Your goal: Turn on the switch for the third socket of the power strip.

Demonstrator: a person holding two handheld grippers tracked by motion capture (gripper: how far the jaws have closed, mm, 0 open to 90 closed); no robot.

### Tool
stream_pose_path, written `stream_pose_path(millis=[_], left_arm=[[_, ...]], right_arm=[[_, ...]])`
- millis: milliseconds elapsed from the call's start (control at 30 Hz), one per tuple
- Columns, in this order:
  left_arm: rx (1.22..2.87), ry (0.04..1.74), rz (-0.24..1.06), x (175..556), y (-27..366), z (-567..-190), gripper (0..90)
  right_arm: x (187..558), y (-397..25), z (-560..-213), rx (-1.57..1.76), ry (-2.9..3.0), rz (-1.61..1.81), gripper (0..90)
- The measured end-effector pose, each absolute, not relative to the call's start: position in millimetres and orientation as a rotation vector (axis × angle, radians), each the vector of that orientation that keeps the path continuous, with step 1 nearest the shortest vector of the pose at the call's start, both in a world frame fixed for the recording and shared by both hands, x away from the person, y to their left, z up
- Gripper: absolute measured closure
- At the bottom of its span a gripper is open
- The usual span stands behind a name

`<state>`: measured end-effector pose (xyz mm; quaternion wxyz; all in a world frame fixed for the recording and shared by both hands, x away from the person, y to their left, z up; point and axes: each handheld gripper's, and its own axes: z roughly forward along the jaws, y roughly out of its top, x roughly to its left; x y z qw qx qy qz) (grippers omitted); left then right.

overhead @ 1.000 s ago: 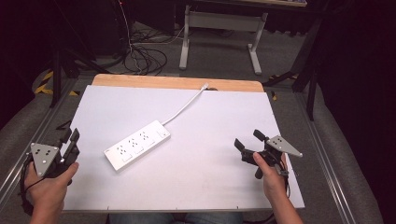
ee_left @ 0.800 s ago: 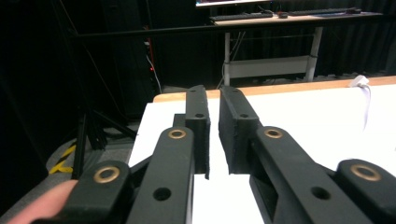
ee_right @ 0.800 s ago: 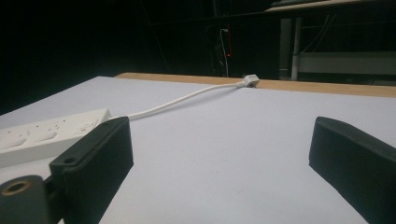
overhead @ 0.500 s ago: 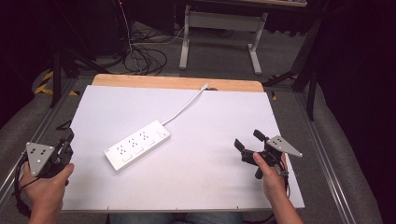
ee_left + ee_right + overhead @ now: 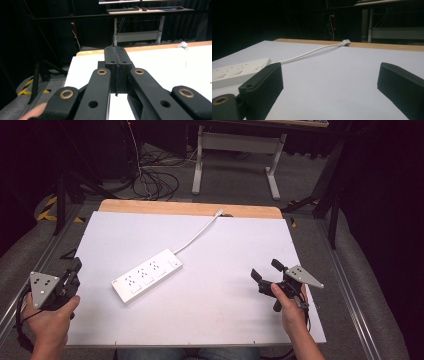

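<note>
Moved: left gripper (image 5: 75,268) pulled back to table (image 5: 240,245) edge, jaws pressed together
Right gripper (image 5: 266,272): spread wide, empty
Power strip (image 5: 147,275): untouched

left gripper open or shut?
Shut. In the left gripper view, the left gripper has its two black jaws pressed together, a thin seam between them, nothing held.
</note>
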<state>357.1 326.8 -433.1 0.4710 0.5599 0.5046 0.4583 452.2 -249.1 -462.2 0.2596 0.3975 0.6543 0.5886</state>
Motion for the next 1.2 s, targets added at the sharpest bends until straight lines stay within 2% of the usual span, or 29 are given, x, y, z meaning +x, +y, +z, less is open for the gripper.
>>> stream_pose_path(millis=[1200], left_arm=[[1.472, 1.156, 1.042, 368.4, 314.5, -434.3, 89.9]], right_arm=[[447.5, -254.2, -462.7, 1.091, 1.761, 1.590, 7.5]])
